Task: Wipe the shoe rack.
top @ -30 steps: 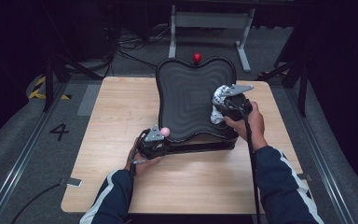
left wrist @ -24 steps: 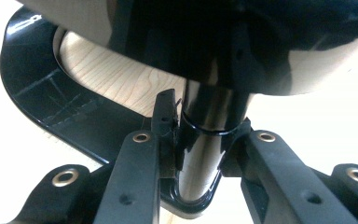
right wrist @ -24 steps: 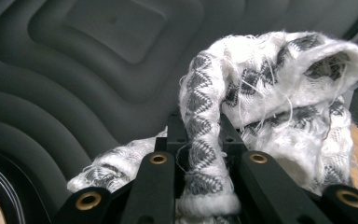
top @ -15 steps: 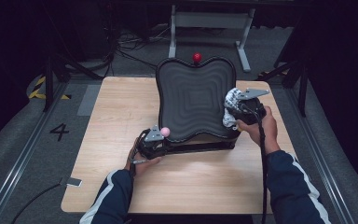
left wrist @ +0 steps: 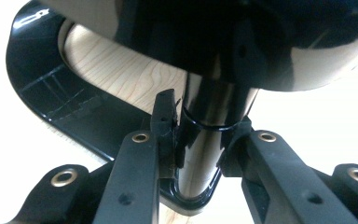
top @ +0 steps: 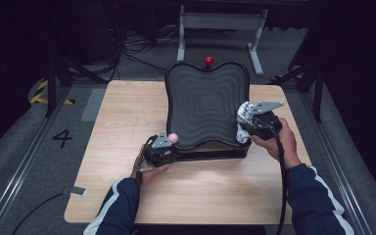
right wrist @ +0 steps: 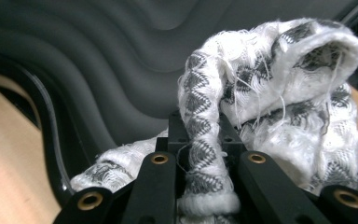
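I take the wooden table [top: 127, 122] as the base, with the black ridged panel [top: 205, 105] as my landmark: it stands tilted on a glossy black stand [top: 210, 154] at the middle of the table. The lower edge of the panel and most of the stand are hard to separate in the high view, since both are dark.

In the left gripper view I see a glossy black post [left wrist: 209, 135] of that stand rising to a wide dark underside that is cut off at the top of the picture. A curved black foot [left wrist: 51, 98] runs off to the left edge.

The white and grey woven cloth [top: 244, 120] lies bunched against the right edge of the panel. In the right gripper view its folds [right wrist: 279, 93] cover the right half of the picture, so I cannot see what lies behind it.

The left gripper [top: 160, 149] sits at the lower left corner of the panel; its jaws are clamped on the post. A pink ball [top: 173, 138] sits just above it.

The right gripper [top: 257, 122] is at the right edge of the panel, its jaws clenched on a twisted strand of the cloth; the pads themselves are buried in the fabric
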`<move>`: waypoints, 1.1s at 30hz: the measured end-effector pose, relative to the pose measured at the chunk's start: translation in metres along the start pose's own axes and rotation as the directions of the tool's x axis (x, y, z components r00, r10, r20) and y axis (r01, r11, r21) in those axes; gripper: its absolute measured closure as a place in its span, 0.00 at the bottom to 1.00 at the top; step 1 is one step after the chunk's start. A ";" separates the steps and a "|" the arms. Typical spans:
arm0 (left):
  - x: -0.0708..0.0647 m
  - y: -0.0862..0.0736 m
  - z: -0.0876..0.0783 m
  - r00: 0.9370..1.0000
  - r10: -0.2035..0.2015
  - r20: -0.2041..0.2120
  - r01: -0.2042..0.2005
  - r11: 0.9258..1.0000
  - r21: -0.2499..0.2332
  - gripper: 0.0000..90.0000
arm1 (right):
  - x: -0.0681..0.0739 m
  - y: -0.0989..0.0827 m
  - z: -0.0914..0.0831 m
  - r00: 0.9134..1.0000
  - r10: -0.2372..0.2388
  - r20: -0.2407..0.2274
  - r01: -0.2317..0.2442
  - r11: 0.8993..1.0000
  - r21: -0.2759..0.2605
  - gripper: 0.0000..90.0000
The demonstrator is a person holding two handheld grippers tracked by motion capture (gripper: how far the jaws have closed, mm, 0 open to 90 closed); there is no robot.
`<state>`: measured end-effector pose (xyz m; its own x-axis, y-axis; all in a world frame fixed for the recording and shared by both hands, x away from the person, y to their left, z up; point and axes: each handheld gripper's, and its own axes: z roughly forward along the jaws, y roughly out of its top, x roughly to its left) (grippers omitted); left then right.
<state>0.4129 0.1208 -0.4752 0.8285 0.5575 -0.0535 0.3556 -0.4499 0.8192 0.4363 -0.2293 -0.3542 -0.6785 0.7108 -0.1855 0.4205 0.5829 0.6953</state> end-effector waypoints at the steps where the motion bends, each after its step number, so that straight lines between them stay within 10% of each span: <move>1: 0.000 0.000 0.000 1.000 -0.004 -0.001 0.004 1.000 -0.002 0.82 | 0.000 0.000 -0.001 1.000 -0.004 -0.004 0.004 1.000 0.002 0.91; 17: 0.005 -0.002 0.001 0.999 -0.021 0.047 0.021 1.000 -0.001 0.81 | 0.004 0.035 0.015 1.000 -0.013 0.014 0.014 0.999 -0.032 0.89; 33: 0.004 -0.002 0.001 0.999 -0.024 0.042 0.024 1.000 -0.005 0.81 | 0.060 0.088 0.053 0.988 -0.118 -0.103 0.109 0.990 -0.085 0.89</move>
<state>0.4157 0.1234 -0.4780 0.8371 0.5383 -0.0973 0.3734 -0.4323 0.8208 0.4648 -0.1146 -0.3404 -0.7819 0.5926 -0.1934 0.2911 0.6215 0.7274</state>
